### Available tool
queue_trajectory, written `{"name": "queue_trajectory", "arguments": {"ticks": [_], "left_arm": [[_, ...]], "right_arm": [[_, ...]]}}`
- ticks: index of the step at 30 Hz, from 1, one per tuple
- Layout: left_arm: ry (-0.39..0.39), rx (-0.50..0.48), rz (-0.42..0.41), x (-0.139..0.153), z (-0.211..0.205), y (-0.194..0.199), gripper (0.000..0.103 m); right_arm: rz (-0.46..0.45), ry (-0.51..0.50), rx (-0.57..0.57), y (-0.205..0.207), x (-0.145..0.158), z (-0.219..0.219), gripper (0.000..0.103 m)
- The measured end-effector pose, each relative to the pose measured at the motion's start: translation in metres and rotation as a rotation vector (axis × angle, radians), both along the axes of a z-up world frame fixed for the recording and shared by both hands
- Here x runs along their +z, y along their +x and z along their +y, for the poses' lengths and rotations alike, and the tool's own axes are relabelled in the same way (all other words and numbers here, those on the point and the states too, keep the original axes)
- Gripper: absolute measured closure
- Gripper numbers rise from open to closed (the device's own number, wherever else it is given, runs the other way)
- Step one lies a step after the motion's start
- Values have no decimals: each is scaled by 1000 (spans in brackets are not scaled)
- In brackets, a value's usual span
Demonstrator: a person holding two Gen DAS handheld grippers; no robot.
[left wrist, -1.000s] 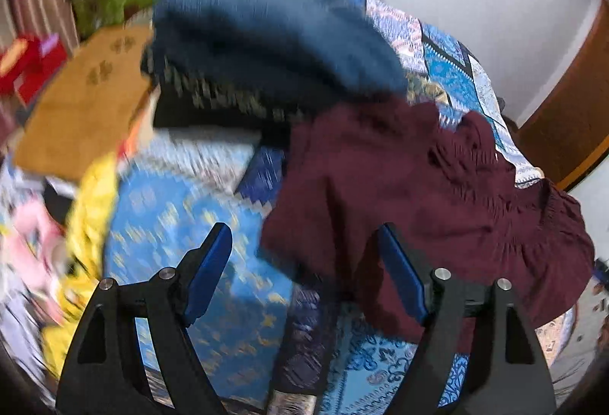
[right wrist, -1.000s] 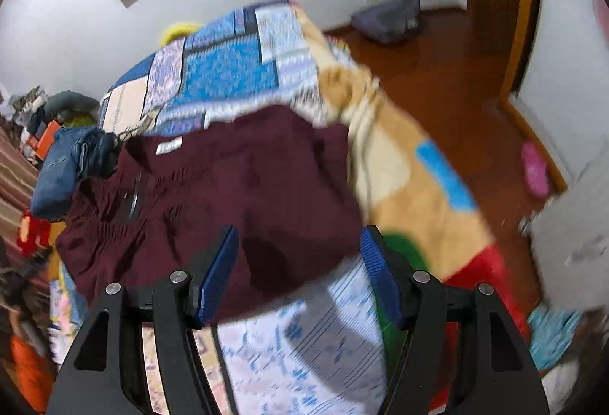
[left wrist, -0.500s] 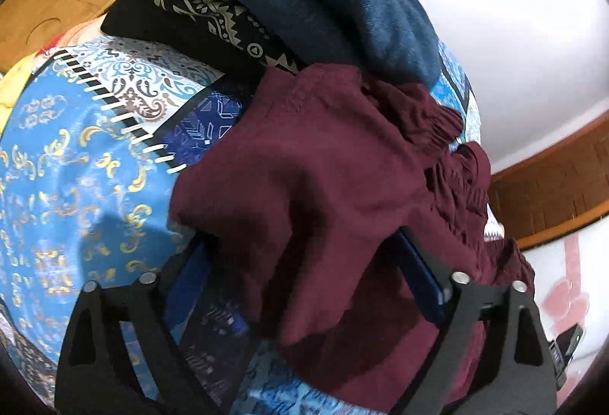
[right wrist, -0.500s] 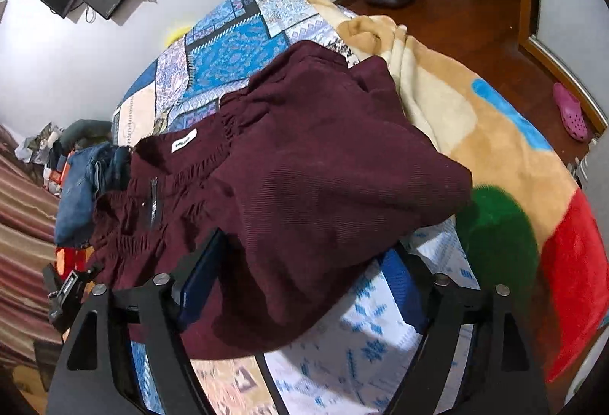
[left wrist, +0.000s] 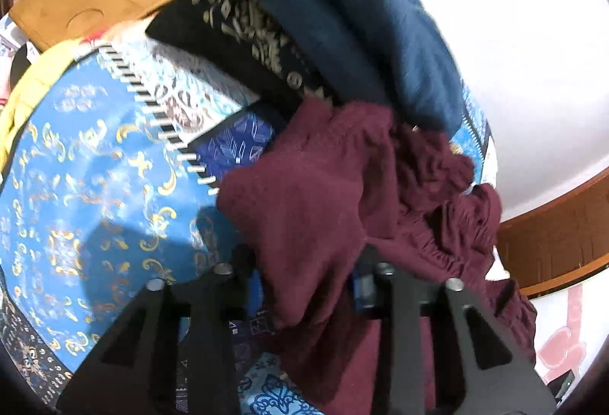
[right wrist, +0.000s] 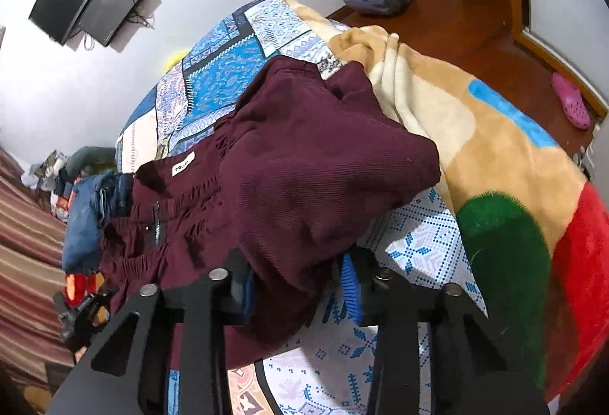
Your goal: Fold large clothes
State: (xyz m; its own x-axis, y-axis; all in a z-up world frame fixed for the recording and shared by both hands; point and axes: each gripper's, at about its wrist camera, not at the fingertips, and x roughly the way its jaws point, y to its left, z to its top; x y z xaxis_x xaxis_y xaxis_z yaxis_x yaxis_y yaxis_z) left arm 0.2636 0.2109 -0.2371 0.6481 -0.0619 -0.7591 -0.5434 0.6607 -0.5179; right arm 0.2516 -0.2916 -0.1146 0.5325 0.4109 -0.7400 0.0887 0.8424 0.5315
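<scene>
On the left, the left gripper (left wrist: pixel 304 287) has its jaws spread, with a corner of the maroon garment (left wrist: pixel 304 209) lying between them; the cloth drapes over the blue pads, so whether they actually pinch it cannot be told. Left of that corner lies the bare blue patterned bedspread (left wrist: pixel 91 194). Beyond it, near the top of the left wrist view, a folded stack of dark blue clothes (left wrist: pixel 342 7) sits on a black patterned fabric (left wrist: pixel 243 34), touching the maroon garment's gathered edge, with a tan board (left wrist: pixel 99 0) further left.

In the right wrist view the same maroon garment (right wrist: pixel 304 179) spreads across the bed (a white label (right wrist: pixel 183 164) shows at its elastic waistband), and its near corner hangs between the parted jaws of the right gripper (right wrist: pixel 298 287); again, grip or mere contact cannot be told. To the right, a fleece blanket (right wrist: pixel 495 156) in beige, green and red lies just beside the garment. A pink clog (right wrist: pixel 571 106) rests on the wooden floor at far right.
</scene>
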Motion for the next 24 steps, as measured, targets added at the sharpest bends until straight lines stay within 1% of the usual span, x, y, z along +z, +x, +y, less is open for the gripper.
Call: {"name": "queue_trajectory", "arguments": {"ticks": [2, 6, 8, 10, 12, 16, 19, 22, 24], "left_arm": [[17, 1, -7, 8, -1, -6, 78], [98, -16, -18, 35, -6, -17, 82], [139, -32, -33, 49, -11, -28, 82], [189, -58, -43, 63, -12, -49, 82], [228, -78, -49, 70, -15, -67, 82], [237, -87, -43, 70, -17, -93, 82], [250, -83, -29, 69, -20, -109, 82], [272, -113, -5, 61, -23, -113, 78], [259, -120, 30, 54, -20, -113, 74]], "right_arm": [[-23, -11, 13, -3, 7, 3, 77], [-70, -18, 63, -11, 21, 6, 79], [-86, -18, 87, -16, 27, 8, 79], [-96, -26, 119, -23, 31, 10, 80], [-95, -36, 145, -29, 33, 12, 80], [-79, -78, 194, -39, 25, 13, 80], [-73, -87, 210, -44, 20, 12, 78], [-50, -126, 208, -48, 20, 10, 74], [-46, -150, 208, -51, 26, 9, 74]]}}
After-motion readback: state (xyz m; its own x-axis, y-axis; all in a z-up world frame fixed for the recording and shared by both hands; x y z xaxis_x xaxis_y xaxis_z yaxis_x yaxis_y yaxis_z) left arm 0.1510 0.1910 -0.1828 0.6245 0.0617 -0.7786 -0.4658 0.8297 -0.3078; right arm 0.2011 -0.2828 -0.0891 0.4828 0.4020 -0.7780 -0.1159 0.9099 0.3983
